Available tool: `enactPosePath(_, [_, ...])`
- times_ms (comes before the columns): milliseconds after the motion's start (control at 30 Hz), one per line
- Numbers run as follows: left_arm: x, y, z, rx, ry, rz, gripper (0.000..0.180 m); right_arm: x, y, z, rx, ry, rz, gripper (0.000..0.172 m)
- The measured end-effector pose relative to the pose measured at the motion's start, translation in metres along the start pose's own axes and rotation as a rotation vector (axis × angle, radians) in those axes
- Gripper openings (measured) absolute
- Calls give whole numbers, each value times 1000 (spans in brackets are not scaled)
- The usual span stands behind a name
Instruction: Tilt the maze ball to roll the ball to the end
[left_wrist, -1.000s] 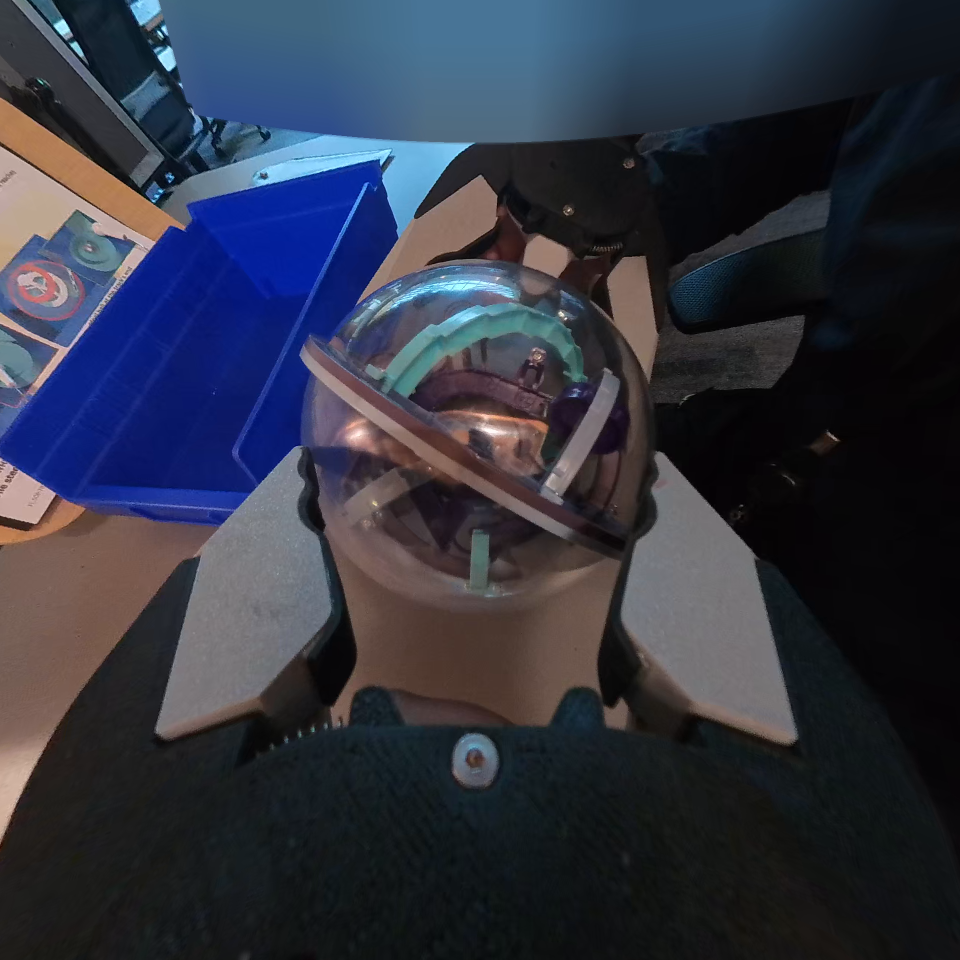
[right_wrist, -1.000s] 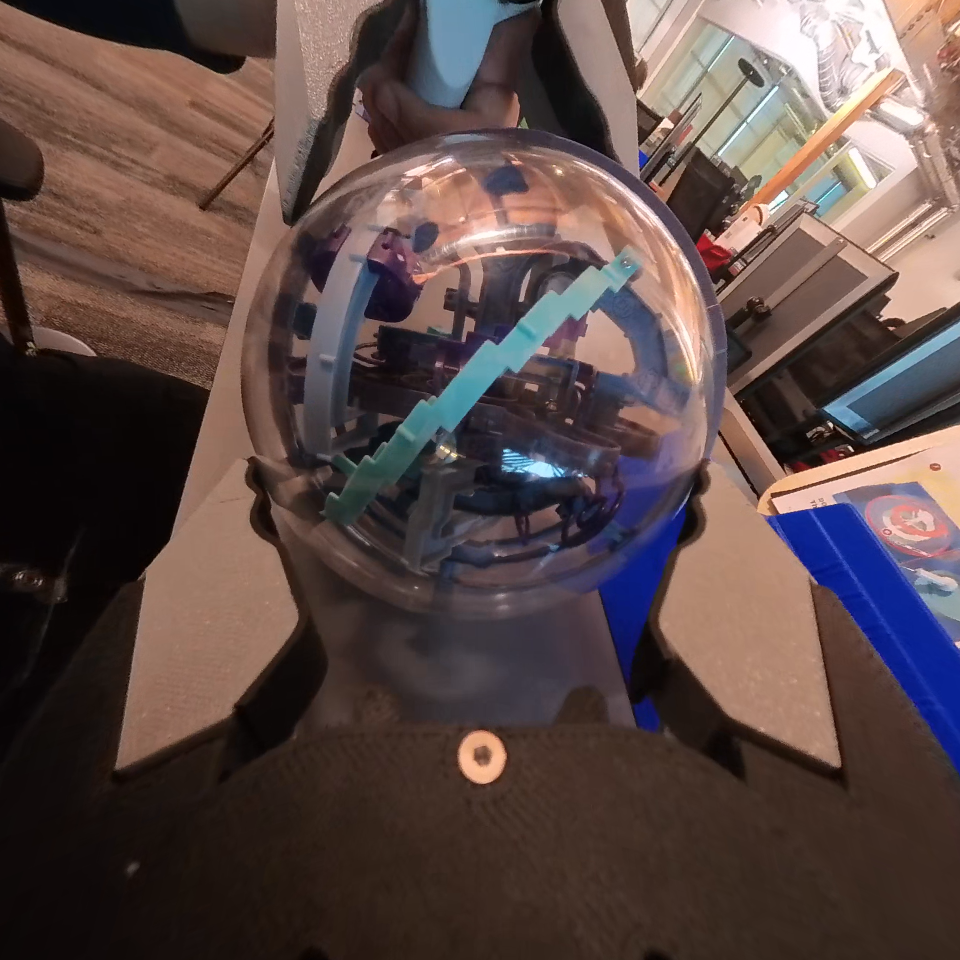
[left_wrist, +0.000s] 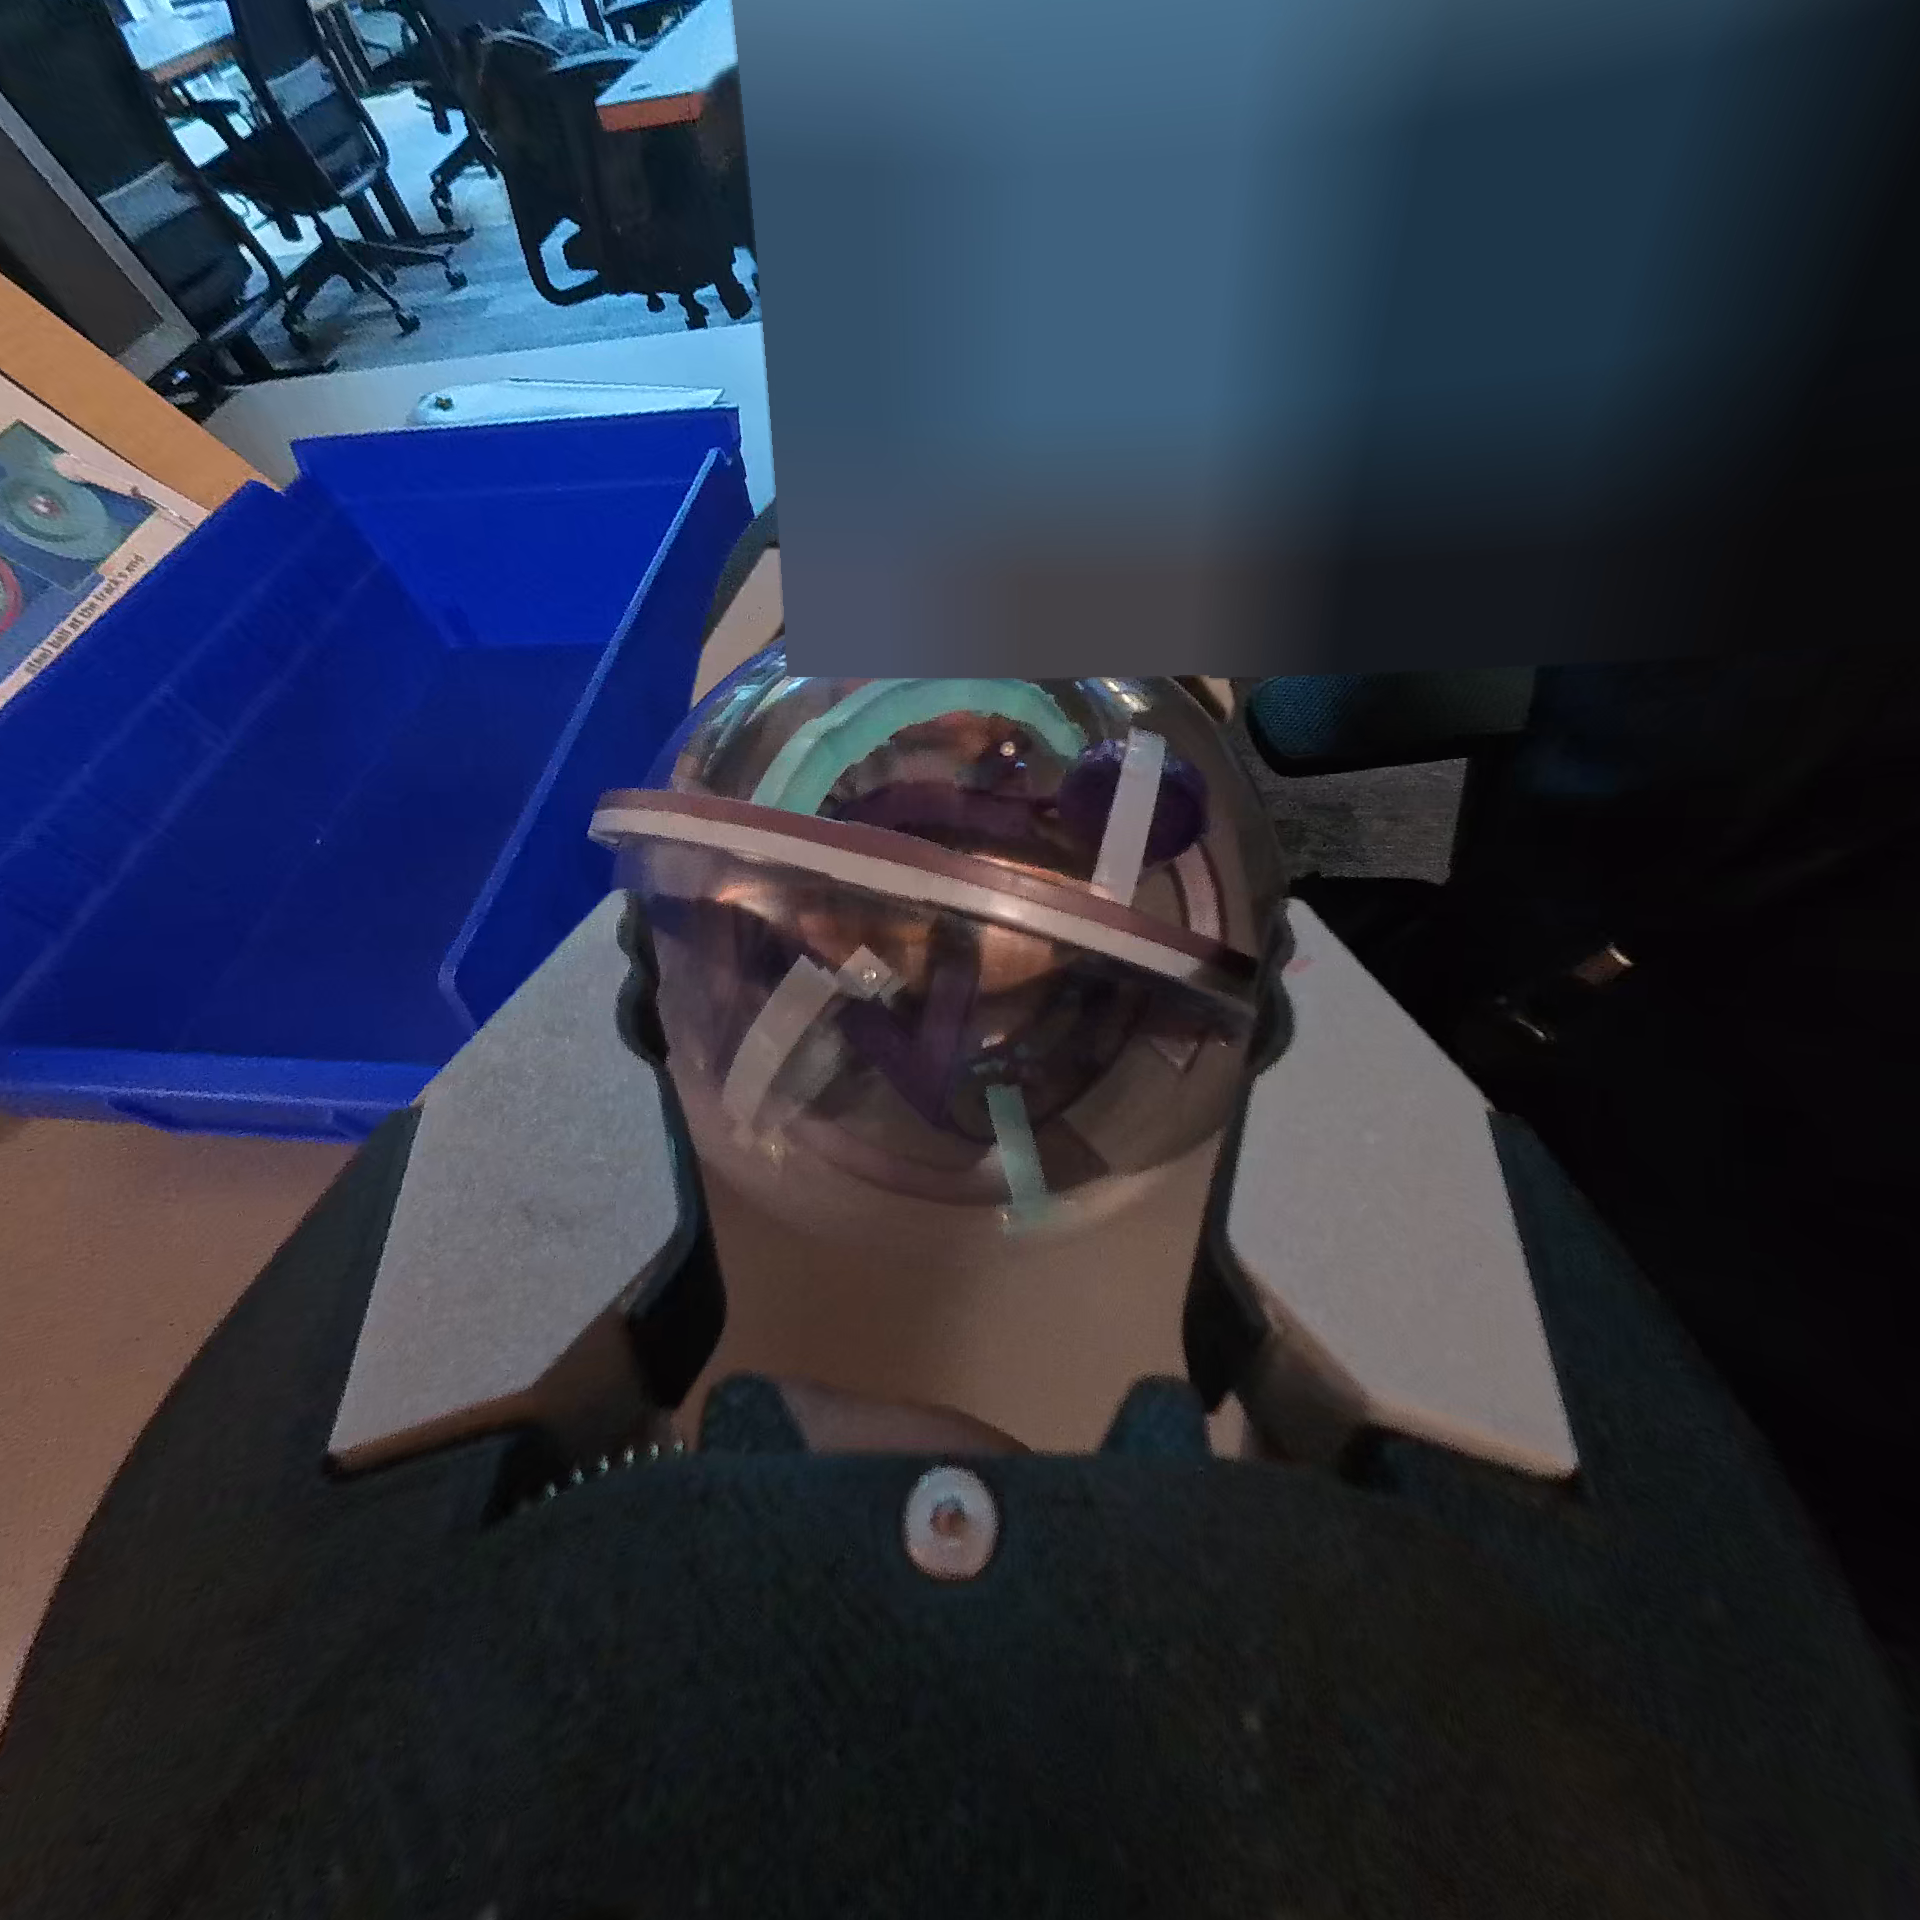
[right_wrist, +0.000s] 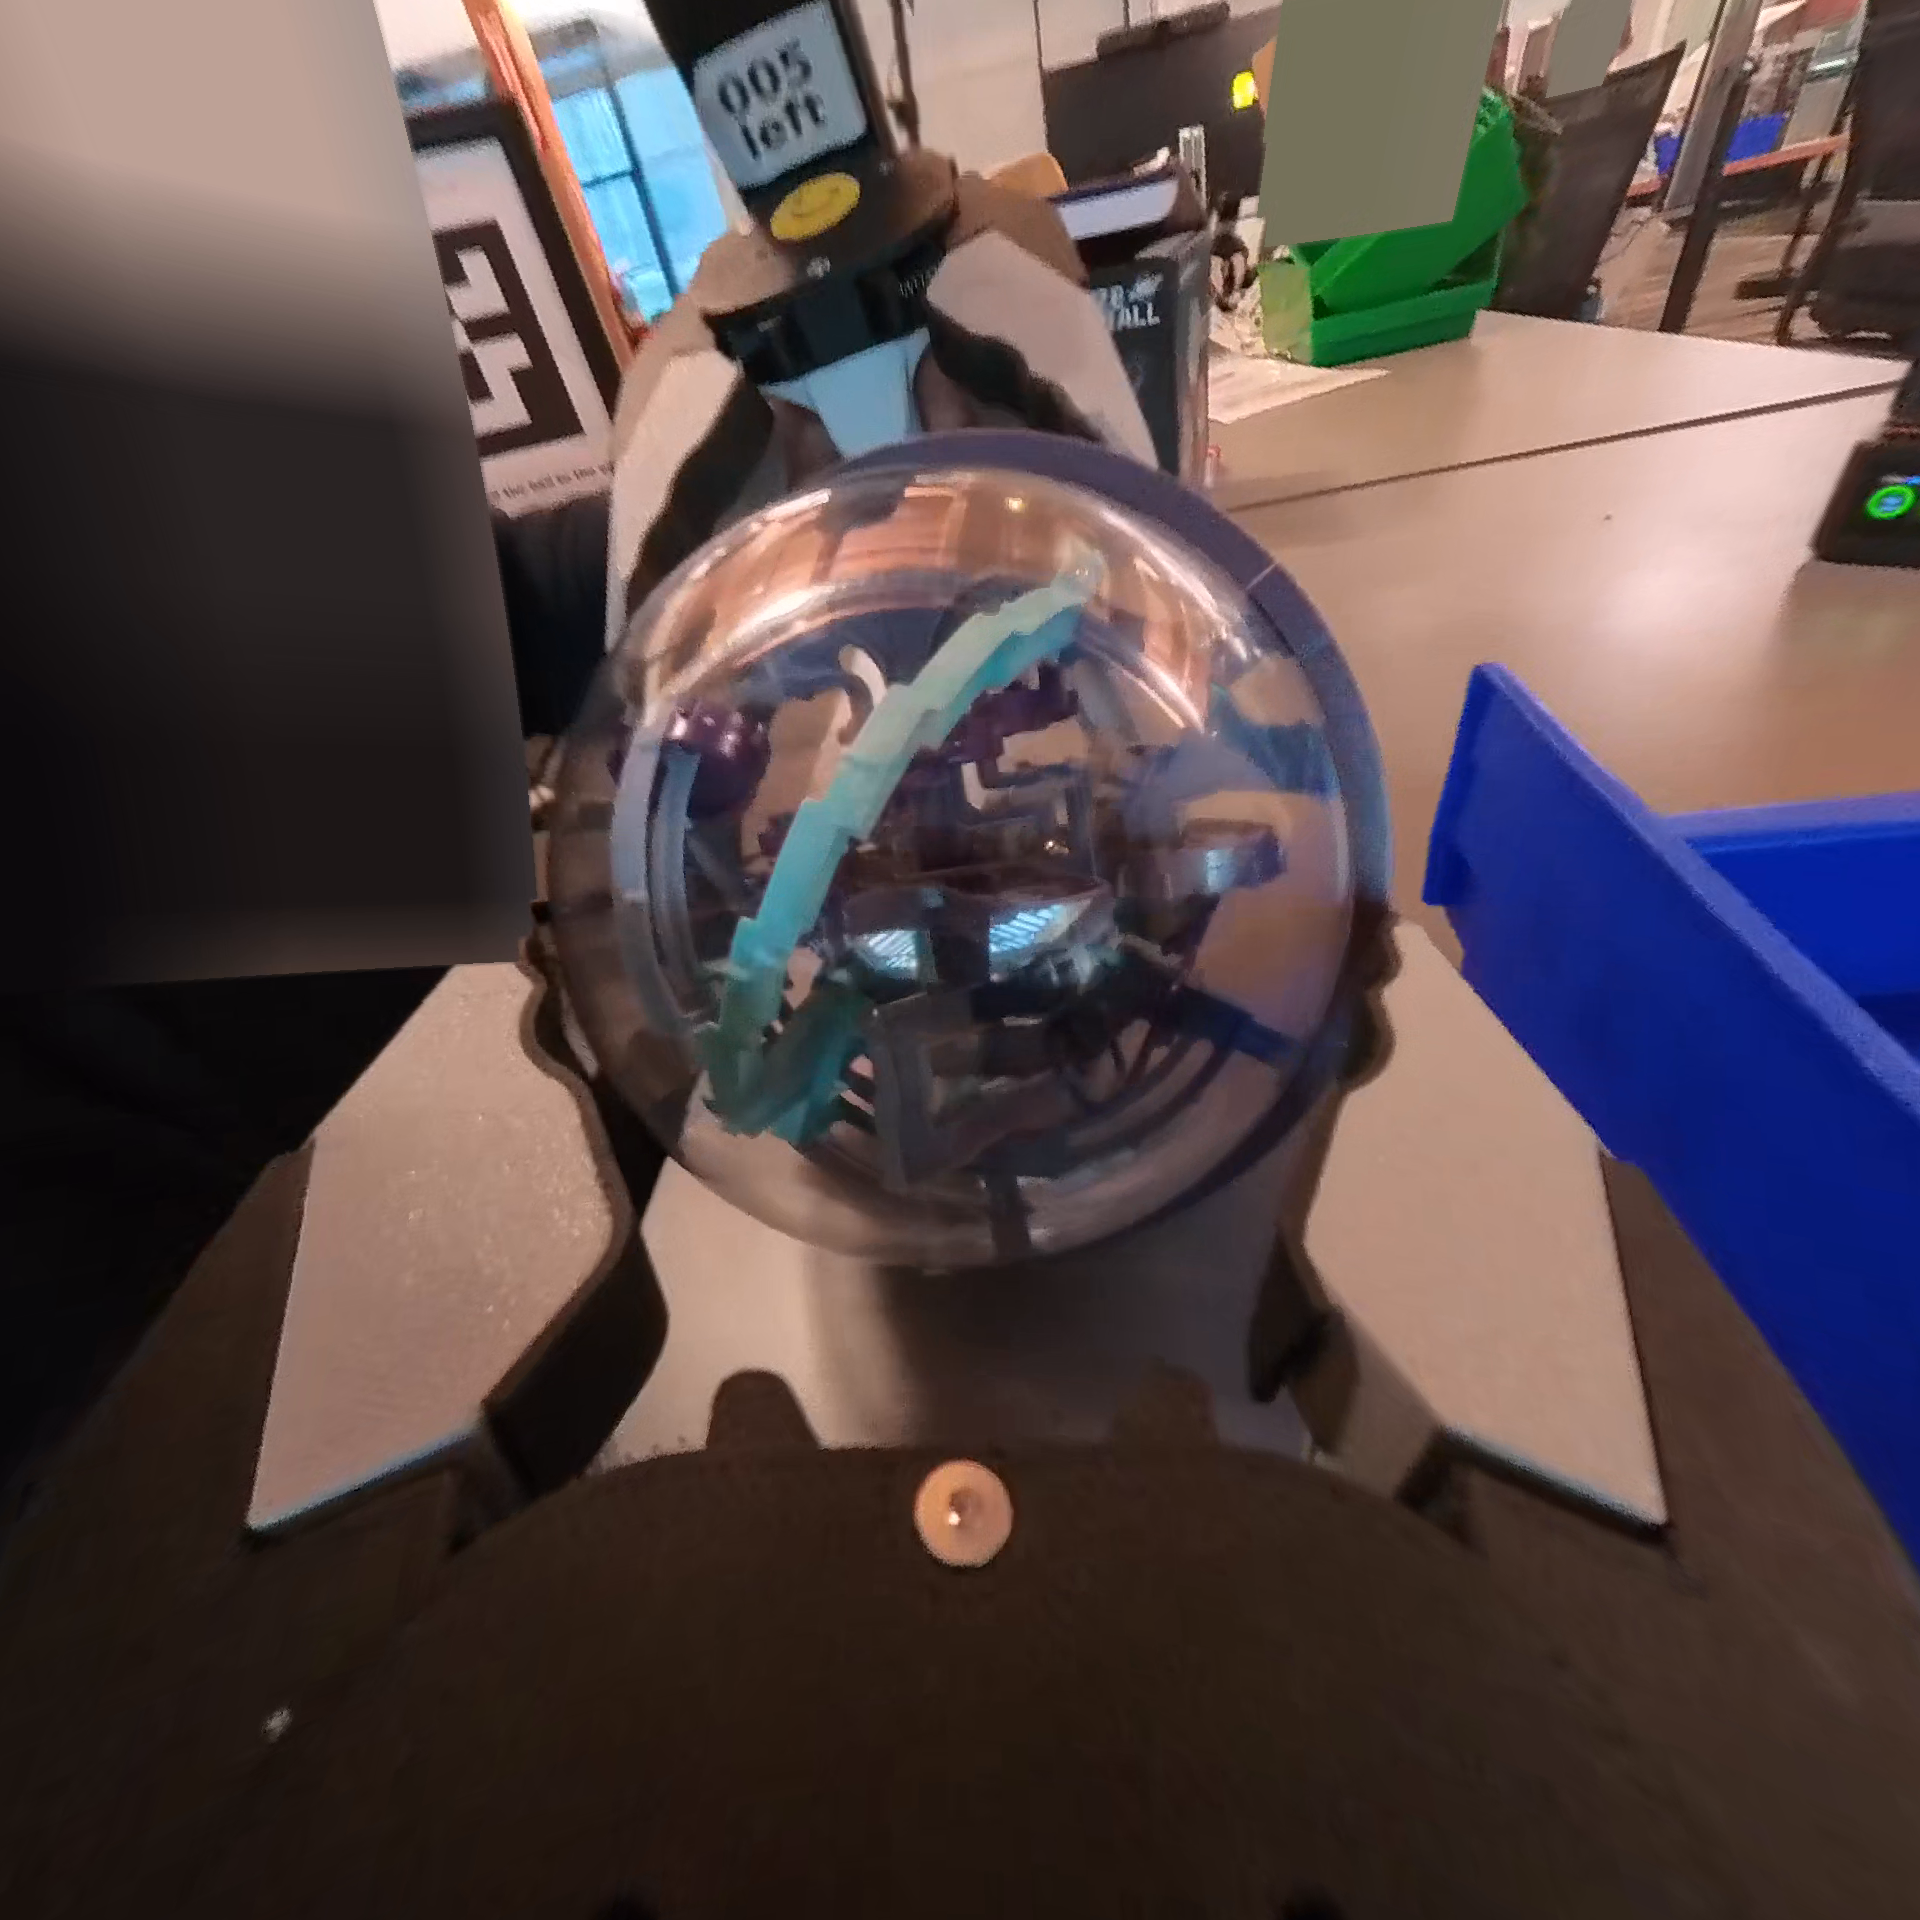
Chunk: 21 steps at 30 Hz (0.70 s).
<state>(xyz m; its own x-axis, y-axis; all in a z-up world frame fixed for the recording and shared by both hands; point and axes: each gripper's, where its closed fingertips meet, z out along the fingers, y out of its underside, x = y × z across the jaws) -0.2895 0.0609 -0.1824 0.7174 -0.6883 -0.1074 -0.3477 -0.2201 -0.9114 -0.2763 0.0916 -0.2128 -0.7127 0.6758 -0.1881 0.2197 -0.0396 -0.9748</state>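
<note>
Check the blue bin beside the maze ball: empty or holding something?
Empty as far as visible: the blue bin's floor shows bare blue plastic in the left wrist view; its near corner is hidden.

Right gripper (right_wrist: 961, 935) clamps the clear maze ball (right_wrist: 966, 862).

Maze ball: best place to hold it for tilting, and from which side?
Grip the maze ball across its widest part, clear shell on both sides, jaws coming from opposite ends as the left gripper and right gripper do. A round, smooth shell slips off-centre.
</note>
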Motion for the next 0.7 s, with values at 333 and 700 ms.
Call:
enactPosePath(333, [3,-3,4,-60,27,81,110,1,6,5,-26,90,-75,156])
enactPosePath(700, [1,-5,9,-90,101,127,108,1,6,3,-20,38,-14,157])
